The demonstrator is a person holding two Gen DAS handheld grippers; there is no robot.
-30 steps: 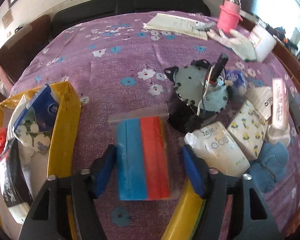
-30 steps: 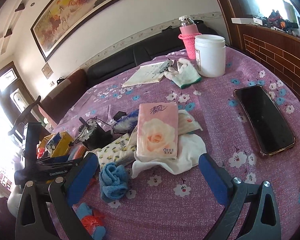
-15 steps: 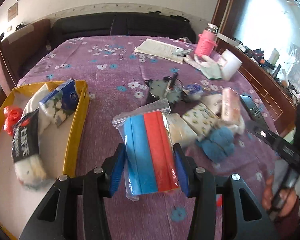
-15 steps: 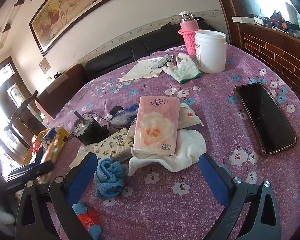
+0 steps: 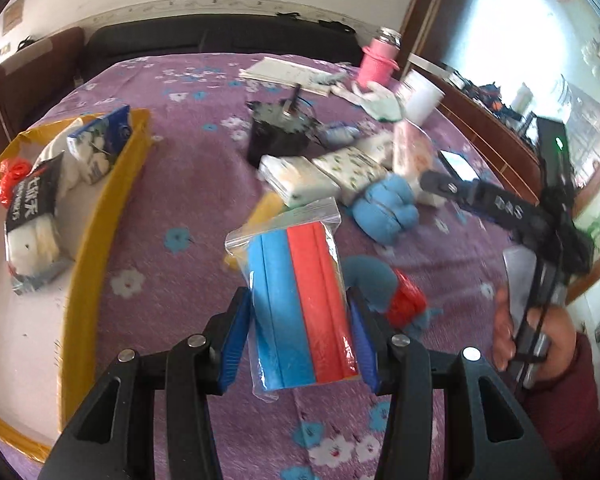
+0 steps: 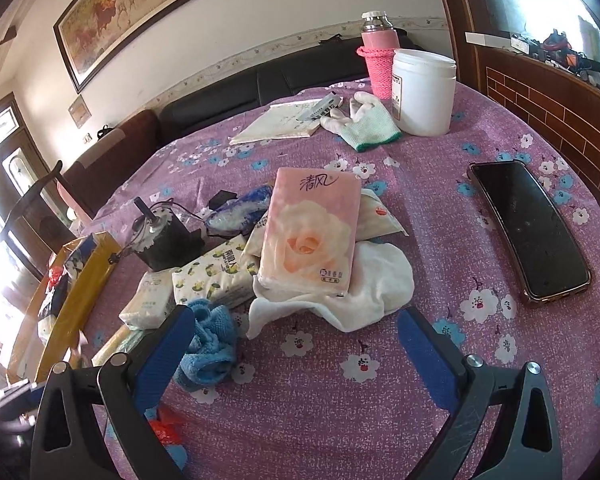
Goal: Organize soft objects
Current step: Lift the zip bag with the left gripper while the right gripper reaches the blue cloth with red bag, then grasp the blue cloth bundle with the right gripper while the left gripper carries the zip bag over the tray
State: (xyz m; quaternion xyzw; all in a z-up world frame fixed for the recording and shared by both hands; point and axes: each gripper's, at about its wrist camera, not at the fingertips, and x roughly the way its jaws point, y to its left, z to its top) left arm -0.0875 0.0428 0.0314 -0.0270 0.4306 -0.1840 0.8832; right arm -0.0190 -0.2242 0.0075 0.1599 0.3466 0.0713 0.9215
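Crowding purple tablecloth (image 6: pixel 440 184): tissue packs (image 6: pixel 312 236); motor (image 6: pixel 164 236); phone (image 6: pixel 532 236)

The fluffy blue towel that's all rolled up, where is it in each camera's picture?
Left wrist view: the rolled blue terry towel lies right of centre, just past the top of the bagged sponges.
Right wrist view: the same towel sits low and left, beside the gripper's left blue finger.
Shared landmark: the white tissue pack with yellow flowers lies just beyond the towel in both.
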